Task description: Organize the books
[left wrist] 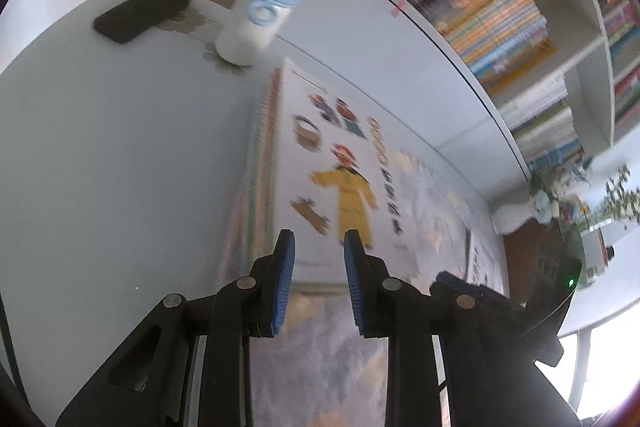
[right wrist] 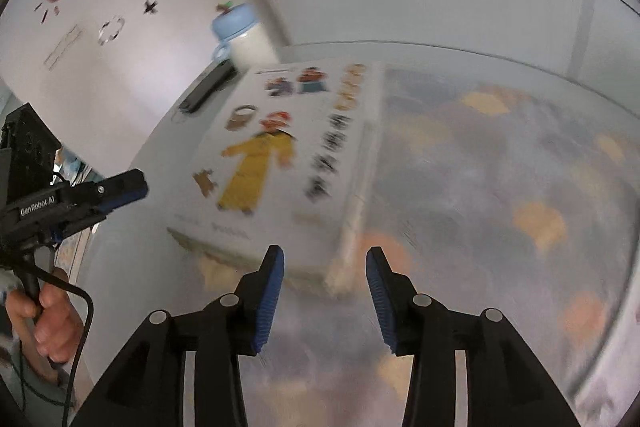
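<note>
Books lie stacked mid-frame: the white picture book [right wrist: 280,151] atop a larger one [right wrist: 500,187]. Right gripper [right wrist: 325,291] hangs parted and empty near its corner; left gripper [left wrist: 319,283] slightly parted, empty.

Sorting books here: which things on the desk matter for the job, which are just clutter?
Job:
white picture book, on top
big patterned book under it
shelf of books behind the desk
left tongs and right tongs, both open, nothing gripped

Clutter:
blue-lidded bottle
black phone
plant
</note>
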The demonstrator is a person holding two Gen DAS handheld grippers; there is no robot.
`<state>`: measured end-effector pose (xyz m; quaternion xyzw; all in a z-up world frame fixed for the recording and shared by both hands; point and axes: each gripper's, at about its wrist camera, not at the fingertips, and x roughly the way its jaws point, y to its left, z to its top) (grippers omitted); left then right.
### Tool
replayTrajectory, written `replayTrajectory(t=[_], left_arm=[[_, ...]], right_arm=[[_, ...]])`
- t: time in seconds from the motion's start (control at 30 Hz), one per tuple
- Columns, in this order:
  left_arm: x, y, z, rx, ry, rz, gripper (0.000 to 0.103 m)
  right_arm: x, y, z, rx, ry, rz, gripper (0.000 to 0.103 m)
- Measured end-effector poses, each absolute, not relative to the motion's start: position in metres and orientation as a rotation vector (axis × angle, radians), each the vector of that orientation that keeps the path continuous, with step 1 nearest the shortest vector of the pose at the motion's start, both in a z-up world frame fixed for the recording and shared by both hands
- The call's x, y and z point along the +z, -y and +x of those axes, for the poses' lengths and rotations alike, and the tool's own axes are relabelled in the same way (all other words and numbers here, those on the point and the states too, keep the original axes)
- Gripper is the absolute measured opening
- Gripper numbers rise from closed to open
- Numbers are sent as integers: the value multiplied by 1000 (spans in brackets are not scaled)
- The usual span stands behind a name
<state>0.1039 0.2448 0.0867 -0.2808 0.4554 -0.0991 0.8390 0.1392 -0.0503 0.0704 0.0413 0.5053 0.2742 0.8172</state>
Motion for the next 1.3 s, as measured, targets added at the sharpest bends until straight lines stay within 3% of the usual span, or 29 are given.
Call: replayTrajectory(t=[0.43,0.83,0.93,1.3], left_arm=[[98,-63,113,-500,-1091,-383,22],[77,98,136,-537,-1206,-237,23],[62,120,148,-498,-1230,-235,23],[23,147,160,-377,-1269,-279,23]], right_arm=[[44,249,24,270,-1165,398,42],[49,405,24,112,-1087,508,45],[48,426,34,128,-1104,499,52],[23,425,78,171,-1160,270,52]])
